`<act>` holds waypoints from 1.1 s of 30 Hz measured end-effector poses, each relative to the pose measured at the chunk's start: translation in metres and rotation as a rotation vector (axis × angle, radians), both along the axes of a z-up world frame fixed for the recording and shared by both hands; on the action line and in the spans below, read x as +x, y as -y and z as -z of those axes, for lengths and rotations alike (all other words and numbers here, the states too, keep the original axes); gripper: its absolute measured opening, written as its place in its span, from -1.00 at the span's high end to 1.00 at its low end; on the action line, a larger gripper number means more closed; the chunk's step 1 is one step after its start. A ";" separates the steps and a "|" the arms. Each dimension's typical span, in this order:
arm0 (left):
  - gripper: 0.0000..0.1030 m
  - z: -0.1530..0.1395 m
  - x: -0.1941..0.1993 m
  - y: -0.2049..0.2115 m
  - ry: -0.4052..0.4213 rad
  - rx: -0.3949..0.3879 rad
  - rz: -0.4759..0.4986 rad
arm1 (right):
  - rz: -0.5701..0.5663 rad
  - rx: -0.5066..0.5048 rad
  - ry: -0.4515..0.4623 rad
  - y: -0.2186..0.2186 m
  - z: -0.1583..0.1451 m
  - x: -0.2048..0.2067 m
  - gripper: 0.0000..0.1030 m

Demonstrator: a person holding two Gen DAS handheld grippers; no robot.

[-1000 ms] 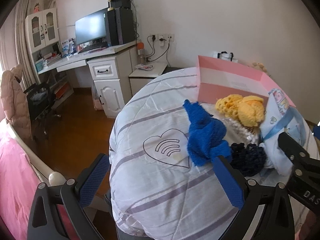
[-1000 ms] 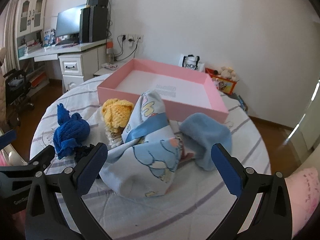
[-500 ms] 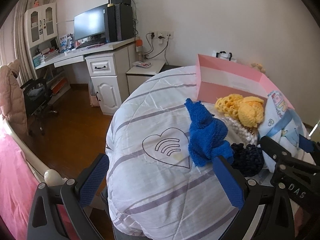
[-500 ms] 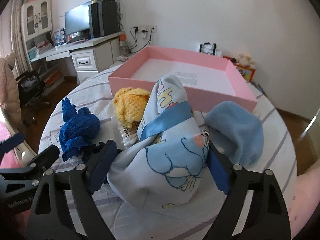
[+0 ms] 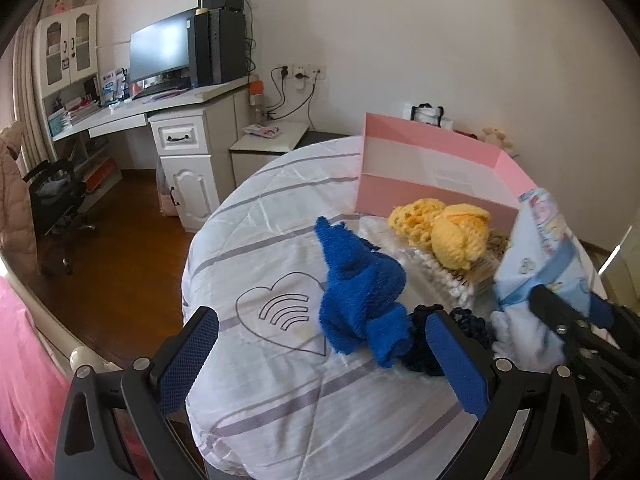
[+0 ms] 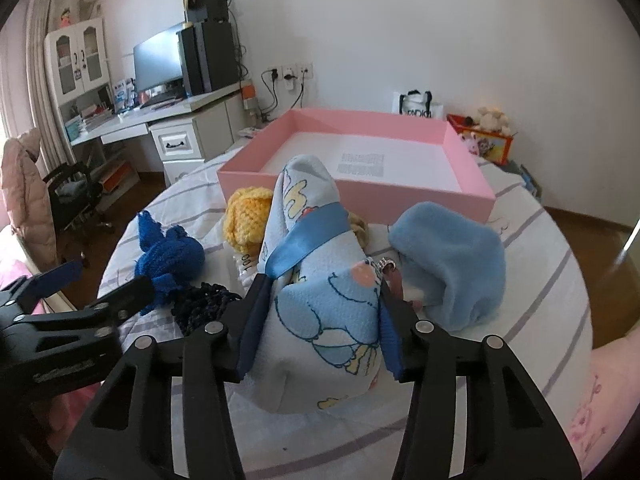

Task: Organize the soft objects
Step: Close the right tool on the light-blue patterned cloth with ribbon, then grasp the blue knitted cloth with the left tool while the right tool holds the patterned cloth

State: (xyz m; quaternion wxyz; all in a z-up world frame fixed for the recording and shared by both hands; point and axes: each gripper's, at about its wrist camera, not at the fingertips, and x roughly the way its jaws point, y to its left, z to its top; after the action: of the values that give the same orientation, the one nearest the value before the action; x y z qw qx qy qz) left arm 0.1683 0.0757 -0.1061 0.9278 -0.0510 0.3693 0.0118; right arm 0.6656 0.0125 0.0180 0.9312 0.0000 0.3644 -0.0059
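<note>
Blue knit bundle sits on the striped desk; left gripper hangs released before it. Over at the right gripper, jaws closing around the printed fleece bundle. Next, I'd guess: lift it into the pink box.

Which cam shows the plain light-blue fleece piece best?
Right wrist. The plain light-blue fleece piece lies in full view on the striped cover, just right of the printed bundle that the right tongs are closing on. The left wrist view doesn't show it; the printed bundle and the right tongs fill that side.
</note>
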 end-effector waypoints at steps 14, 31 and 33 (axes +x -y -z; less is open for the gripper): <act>-0.99 -0.003 0.004 0.004 -0.013 0.003 0.001 | -0.009 -0.161 -0.060 0.001 -0.008 -0.027 -0.13; -0.99 0.000 0.019 0.006 -0.022 0.007 0.002 | 0.036 -0.090 -0.085 0.027 0.004 -0.015 -0.04; -0.99 -0.001 0.022 0.007 -0.023 0.002 0.008 | 0.057 -0.084 -0.061 0.034 -0.004 -0.019 -0.04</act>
State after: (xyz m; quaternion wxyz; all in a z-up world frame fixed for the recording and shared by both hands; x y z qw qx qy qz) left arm 0.1901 0.0687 -0.1051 0.9236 -0.0484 0.3801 0.0090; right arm 0.6466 -0.0216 0.0222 0.9184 -0.0287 0.3917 -0.0476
